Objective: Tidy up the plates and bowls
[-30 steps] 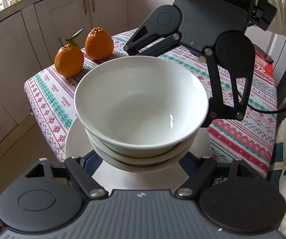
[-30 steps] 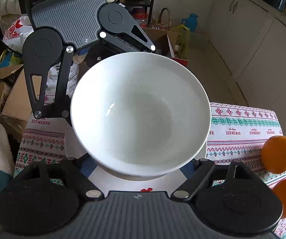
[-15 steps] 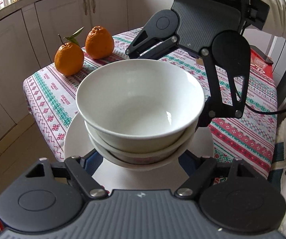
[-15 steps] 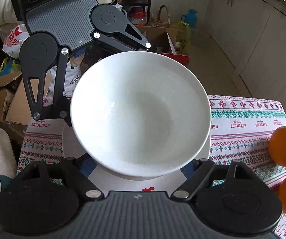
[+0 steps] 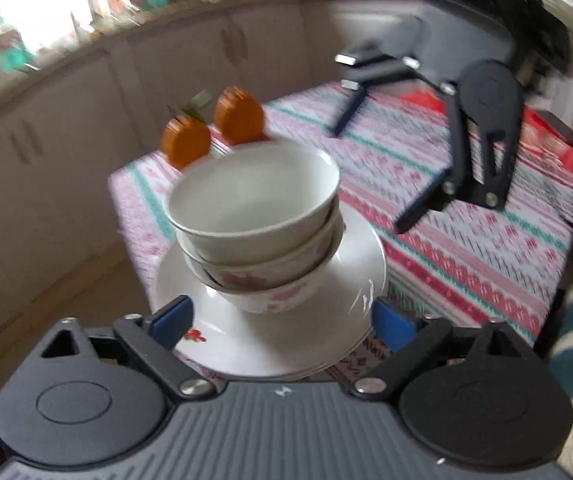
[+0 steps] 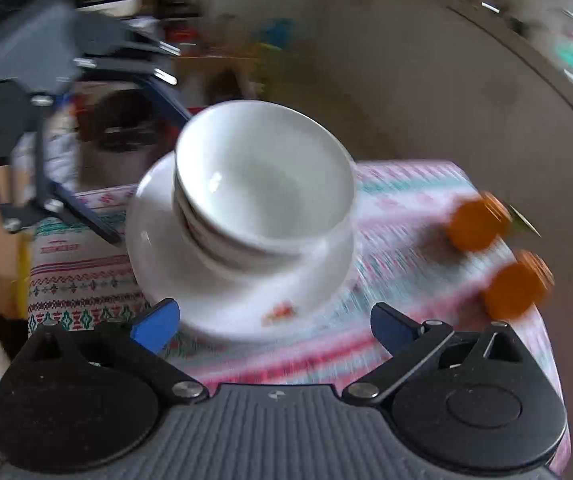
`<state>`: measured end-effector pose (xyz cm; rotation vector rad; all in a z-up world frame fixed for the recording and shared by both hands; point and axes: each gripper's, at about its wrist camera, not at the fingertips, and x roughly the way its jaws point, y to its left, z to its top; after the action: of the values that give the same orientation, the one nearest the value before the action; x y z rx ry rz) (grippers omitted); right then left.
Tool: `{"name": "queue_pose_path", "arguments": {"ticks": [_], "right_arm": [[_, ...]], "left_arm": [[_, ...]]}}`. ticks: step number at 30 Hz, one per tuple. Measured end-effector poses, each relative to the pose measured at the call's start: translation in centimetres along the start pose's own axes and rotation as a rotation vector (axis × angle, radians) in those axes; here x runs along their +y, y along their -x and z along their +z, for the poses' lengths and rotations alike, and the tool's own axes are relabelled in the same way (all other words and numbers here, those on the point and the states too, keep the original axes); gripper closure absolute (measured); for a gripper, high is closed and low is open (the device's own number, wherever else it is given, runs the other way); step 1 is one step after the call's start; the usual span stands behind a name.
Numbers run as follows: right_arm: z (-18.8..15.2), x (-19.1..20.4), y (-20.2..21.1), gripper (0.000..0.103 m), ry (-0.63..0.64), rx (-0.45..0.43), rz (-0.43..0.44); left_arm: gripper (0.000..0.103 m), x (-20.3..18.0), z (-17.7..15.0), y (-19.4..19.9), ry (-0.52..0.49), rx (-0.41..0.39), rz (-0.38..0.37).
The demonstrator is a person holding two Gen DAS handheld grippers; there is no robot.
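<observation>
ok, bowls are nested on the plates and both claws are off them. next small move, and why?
Probably back both claws straight away. The stacked bowls sit nested on the plates on the tablecloth. The left claw and right claw are opening, nothing between the jaws, so the stack looks done. The top bowl seems slightly tilted; avoid brushing it.

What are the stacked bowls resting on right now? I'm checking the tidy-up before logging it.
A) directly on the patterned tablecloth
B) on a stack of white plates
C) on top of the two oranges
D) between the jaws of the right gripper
B: the stacked bowls sit nested on the white plates, which lie on the tablecloth; both grippers' jaws are opening and stand clear of them, and the oranges lie apart behind.
</observation>
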<state>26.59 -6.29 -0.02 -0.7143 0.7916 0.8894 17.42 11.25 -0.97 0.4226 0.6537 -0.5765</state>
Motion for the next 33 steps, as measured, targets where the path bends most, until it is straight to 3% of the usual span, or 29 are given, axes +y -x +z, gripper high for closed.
{"name": "queue_pose_path", "arguments": {"ticks": [3, 8, 12, 15, 17, 22, 33], "right_arm": [[-1.9, 1.7, 2.7, 0.0, -0.132, -0.014, -0.117], [-4.8, 4.0, 5.7, 0.0, -0.436, -0.05, -0.308], [-7.2, 5.5, 7.2, 0.0, -0.648, -0.094, -0.382], [-8.1, 7.5, 8.4, 0.0, -0.706, -0.122, -0.453], [-8.1, 8.8, 9.3, 0.0, -0.72, -0.137, -0.472], [-8.1, 11.1, 10.8, 0.0, -0.715, -0.187, -0.514], [-7.9, 11.8, 12.1, 0.0, -0.726, -0.253, -0.571]], "left_arm": [[0.001, -2.5, 0.0, 2.5, 0.068, -0.081, 0.159], [0.001, -5.7, 0.8, 4.5, 0.329, -0.114, 0.351], [0.001, -7.7, 0.4, 5.5, 0.499, -0.127, 0.445], [0.001, -8.5, -0.1, 6.4, 0.625, -0.132, 0.41], [0.001, -8.8, 0.0, 6.6, 0.642, -0.124, 0.401], [0.001, -10.4, 0.4, 7.5, 0.615, -0.111, 0.476], [0.001, -11.5, 1.2, 8.8, 0.604, -0.149, 0.534]]}}
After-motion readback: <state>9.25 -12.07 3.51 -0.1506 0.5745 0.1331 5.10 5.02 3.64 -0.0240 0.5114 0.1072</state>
